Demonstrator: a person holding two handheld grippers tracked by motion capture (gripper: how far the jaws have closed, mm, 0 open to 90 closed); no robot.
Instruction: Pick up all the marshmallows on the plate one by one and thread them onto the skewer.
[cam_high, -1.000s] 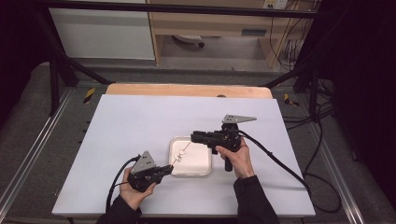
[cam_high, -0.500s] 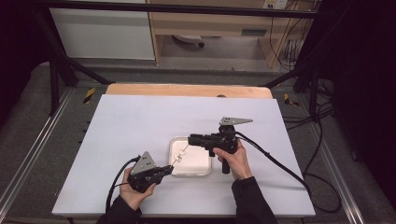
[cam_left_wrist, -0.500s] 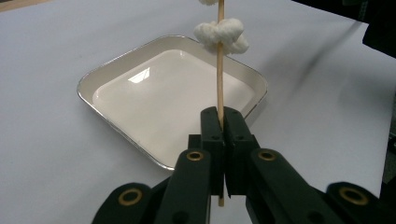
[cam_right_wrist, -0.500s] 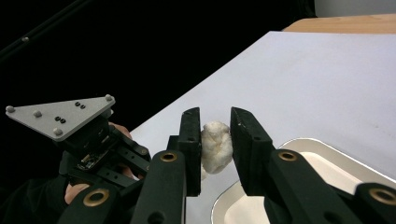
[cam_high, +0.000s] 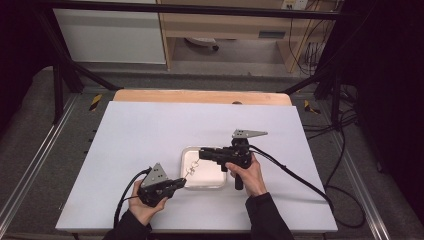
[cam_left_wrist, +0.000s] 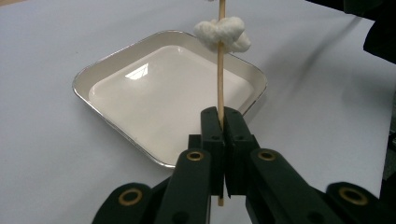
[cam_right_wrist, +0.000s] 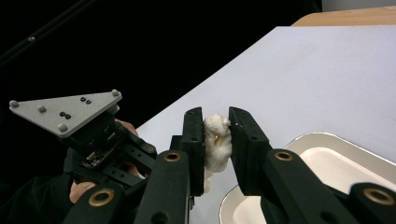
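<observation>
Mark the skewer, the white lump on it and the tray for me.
wooden skewer (cam_left_wrist: 220, 74), left gripper view, bare shaft above the left tongs.
white fluffy lump (cam_right_wrist: 217, 140), right gripper view, its middle between the right tongs.
metal tray (cam_left_wrist: 98, 70), left gripper view, near-left rim.

The left gripper (cam_left_wrist: 220, 122) has its two black jaws pressed together on a thin wooden skewer (cam_left_wrist: 221, 70), which stands nearly upright between them, its lower end showing just below the jaw tips and its upper end running out of the top of the view. A lump of white fluffy material (cam_left_wrist: 223, 33) sits threaded on the skewer, high up, above the far rim of a square metal tray (cam_left_wrist: 93, 70) with rounded corners. The tray lies flat on the white table (cam_left_wrist: 42, 154) beyond the jaws, its pale glossy inside bare.
</observation>
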